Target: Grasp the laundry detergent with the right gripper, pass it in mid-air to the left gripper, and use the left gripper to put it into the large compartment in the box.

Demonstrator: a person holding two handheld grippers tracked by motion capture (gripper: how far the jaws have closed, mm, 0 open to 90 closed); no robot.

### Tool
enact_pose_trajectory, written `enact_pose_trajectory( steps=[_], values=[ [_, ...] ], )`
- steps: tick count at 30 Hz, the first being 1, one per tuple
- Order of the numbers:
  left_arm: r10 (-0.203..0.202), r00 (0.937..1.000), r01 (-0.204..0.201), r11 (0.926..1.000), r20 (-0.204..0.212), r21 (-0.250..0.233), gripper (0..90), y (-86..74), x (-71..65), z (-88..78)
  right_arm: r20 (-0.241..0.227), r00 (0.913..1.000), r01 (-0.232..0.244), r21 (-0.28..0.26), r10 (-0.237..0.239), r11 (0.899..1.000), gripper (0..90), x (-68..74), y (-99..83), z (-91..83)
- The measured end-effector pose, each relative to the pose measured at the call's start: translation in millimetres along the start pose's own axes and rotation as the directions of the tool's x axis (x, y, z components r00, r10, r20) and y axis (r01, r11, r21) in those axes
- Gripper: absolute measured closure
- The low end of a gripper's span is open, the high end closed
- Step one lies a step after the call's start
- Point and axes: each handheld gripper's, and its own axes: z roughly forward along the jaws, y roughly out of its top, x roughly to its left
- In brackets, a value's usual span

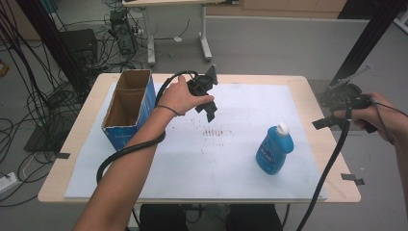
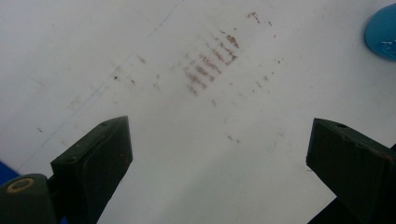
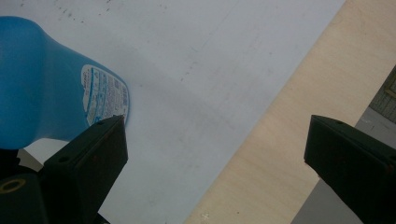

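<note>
A blue bottle (image 1: 273,150) with a white cap seems to stand upright on the white mat (image 1: 240,103), right of centre. My left gripper (image 1: 211,95) hovers over the mat's back middle, held in a hand, its jaws wide apart and empty. In the left gripper view, the left gripper (image 2: 219,154) looks down on brown smudges (image 2: 210,60), with the bottle's edge (image 2: 383,32) at the top right. My right gripper (image 1: 337,101) is held off the table's right edge, open and empty. In the right gripper view, the right gripper (image 3: 215,158) has the bottle (image 3: 42,84) beyond its left jaw.
An open cardboard box (image 1: 129,108) with blue sides stands at the mat's back left. The left gripper's cable (image 1: 130,149) loops in front of the box. The wooden table (image 1: 332,159) ends just right of the mat. Cables and desk legs fill the floor behind.
</note>
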Motion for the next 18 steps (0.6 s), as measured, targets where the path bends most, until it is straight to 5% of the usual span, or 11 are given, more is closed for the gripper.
enact_pose_trajectory(
  steps=[18],
  values=[
    [-0.032, 0.9993, 0.032, 0.9995, 0.019, 0.000, 7.3, -38.7, 3.5, 3.0, -0.010, 0.9999, 0.009, -0.023, -0.009, 1.000, 5.9, 6.2, -18.6, 1.2]
  ],
)
